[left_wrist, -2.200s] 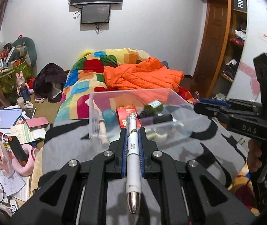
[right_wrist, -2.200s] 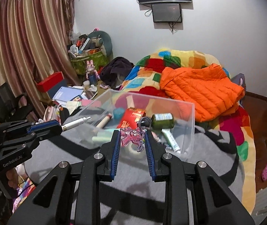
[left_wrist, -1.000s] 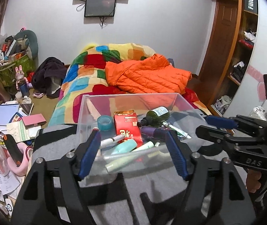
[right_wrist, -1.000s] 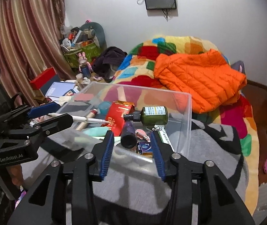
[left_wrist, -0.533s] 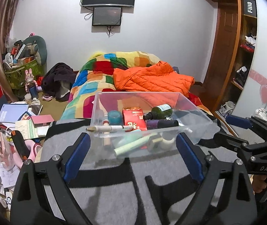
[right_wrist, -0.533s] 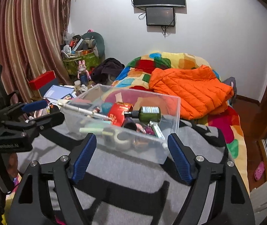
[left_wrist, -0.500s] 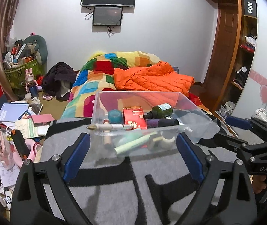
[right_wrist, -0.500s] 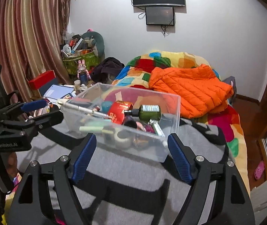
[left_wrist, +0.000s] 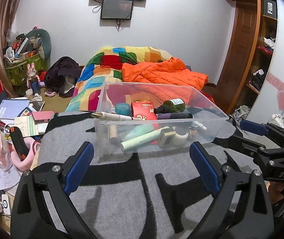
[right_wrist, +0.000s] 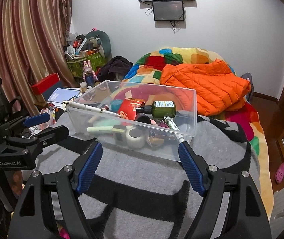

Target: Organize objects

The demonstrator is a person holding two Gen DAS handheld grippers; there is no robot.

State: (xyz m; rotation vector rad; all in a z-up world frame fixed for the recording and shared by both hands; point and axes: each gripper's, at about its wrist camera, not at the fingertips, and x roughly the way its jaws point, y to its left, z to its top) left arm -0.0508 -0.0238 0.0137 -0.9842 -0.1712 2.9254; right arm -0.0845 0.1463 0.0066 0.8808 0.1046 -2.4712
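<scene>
Left tool (left_wrist: 140, 151) spread wide, empty, near clear box (left_wrist: 207, 107). Right tool (right_wrist: 141, 151) spread wide, empty. White pen (left_wrist: 112, 116) rests across box rim.

Bin (left_wrist: 211, 107) on blanket (left_wrist: 122, 179), ahead of both tools. Inside: pen (left_wrist: 114, 116) across the left rim, bottle (left_wrist: 171, 106) behind, tape roll (right_wrist: 135, 137) in front. Jacket (right_wrist: 203, 91) on bed beyond.

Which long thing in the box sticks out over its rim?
The white pen: its gold tip pokes past the box rim, while the green tube lies on the bottom.
</scene>
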